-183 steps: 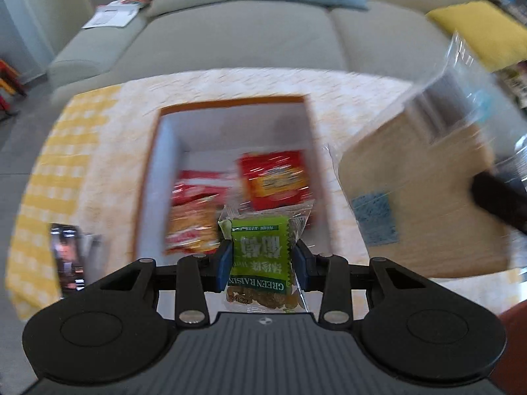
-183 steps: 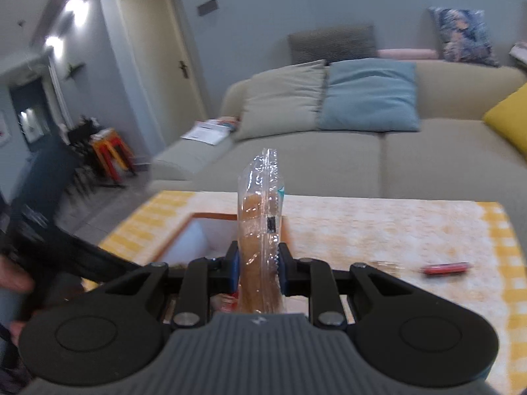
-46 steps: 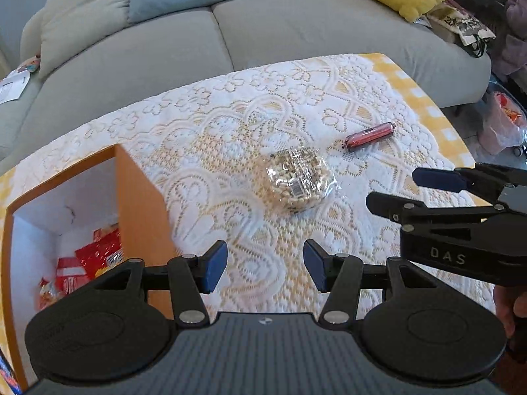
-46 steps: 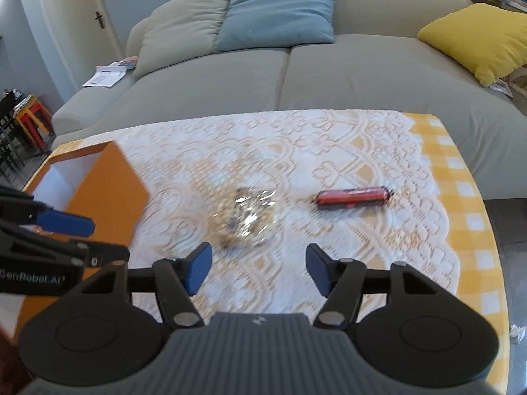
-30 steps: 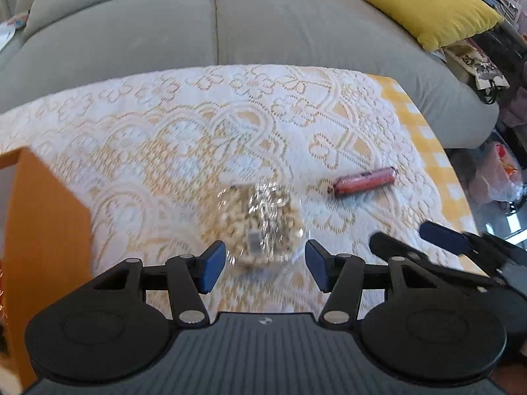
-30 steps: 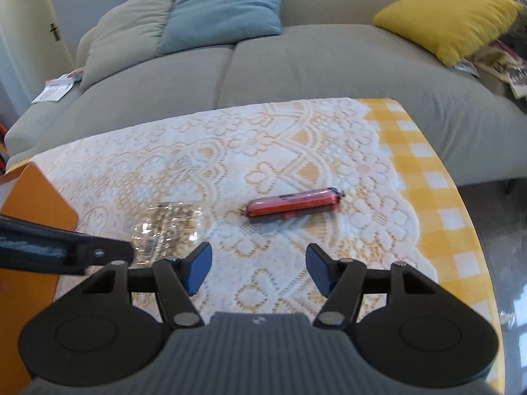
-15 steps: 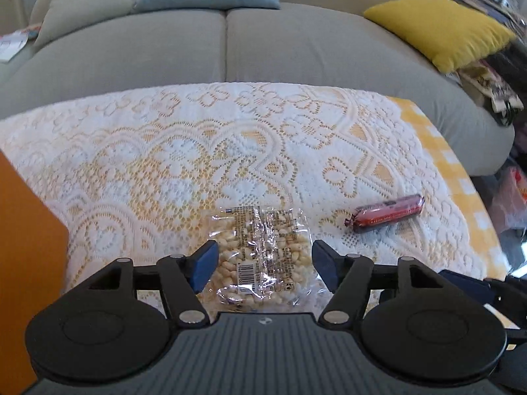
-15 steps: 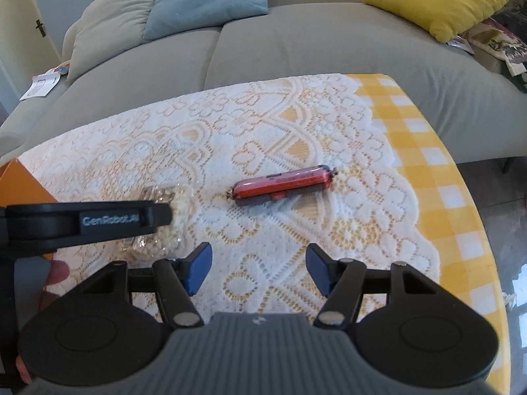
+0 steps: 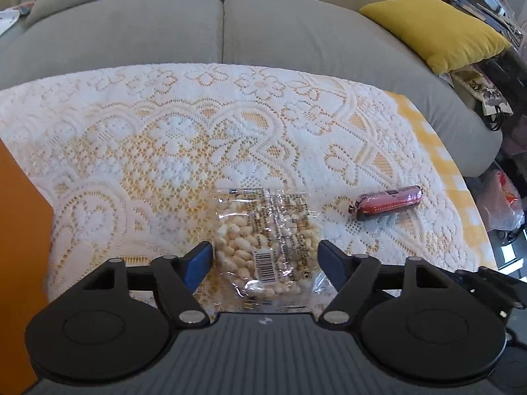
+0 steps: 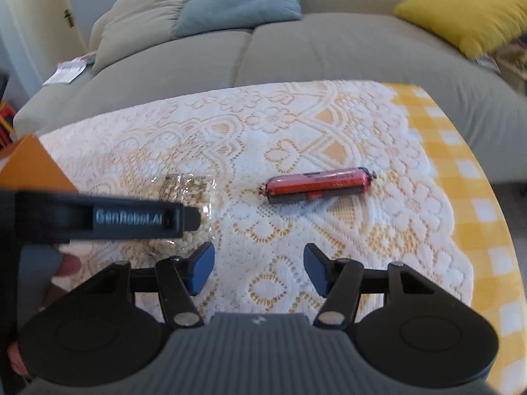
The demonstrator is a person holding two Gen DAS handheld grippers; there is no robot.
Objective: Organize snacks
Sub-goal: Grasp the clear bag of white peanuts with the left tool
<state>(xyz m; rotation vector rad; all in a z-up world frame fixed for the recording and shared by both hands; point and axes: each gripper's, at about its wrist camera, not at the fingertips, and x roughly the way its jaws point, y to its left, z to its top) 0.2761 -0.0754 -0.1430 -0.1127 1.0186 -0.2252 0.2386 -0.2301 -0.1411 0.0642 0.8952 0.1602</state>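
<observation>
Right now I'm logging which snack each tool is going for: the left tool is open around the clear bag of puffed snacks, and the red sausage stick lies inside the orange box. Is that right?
Not quite. The red sausage stick lies on the lace tablecloth, not inside the orange box, as the left wrist view shows. The rest holds: the left tool is open around the clear bag of puffed snacks.

Bare lace tablecloth (image 9: 204, 125) lies open beyond the clear bag of pale snacks (image 9: 266, 240) and the red sausage stick (image 10: 318, 184), which sit apart with free cloth between them. The orange box wall (image 9: 23, 263) blocks the left side. In the right wrist view, the left gripper (image 10: 131, 220) crosses over the bag.
</observation>
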